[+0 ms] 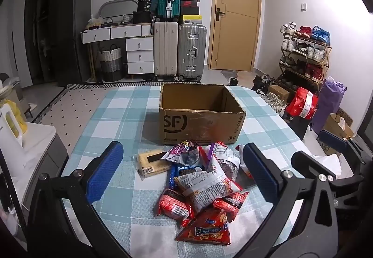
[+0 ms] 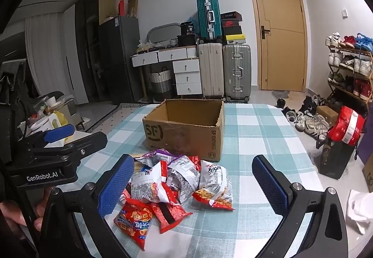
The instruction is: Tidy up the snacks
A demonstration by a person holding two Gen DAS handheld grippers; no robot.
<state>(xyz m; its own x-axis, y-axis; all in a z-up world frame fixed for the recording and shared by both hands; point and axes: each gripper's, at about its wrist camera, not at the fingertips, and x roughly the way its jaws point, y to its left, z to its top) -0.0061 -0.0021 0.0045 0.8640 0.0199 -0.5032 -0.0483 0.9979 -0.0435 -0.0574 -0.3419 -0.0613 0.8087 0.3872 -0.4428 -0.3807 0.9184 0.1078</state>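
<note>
A pile of snack packets (image 1: 200, 183) lies on the blue checked tablecloth (image 1: 121, 118), in front of an open, empty SF cardboard box (image 1: 200, 125). A yellow packet (image 1: 151, 162) lies at the pile's left. My left gripper (image 1: 184, 171) is open, held above the pile with its blue pads either side. In the right wrist view the pile (image 2: 177, 183) and box (image 2: 186, 132) show too. My right gripper (image 2: 193, 185) is open and empty above the pile's right part. The left gripper (image 2: 67, 139) shows at the left, and the right gripper (image 1: 326, 150) shows at the right of the left wrist view.
Suitcases (image 1: 179, 48), white drawers (image 1: 139, 55) and a door (image 1: 235, 13) stand at the back. A shoe rack (image 1: 305, 55), bags (image 1: 303, 104) and shoes on the floor are to the table's right. A counter with a white kettle (image 1: 11, 127) is at the left.
</note>
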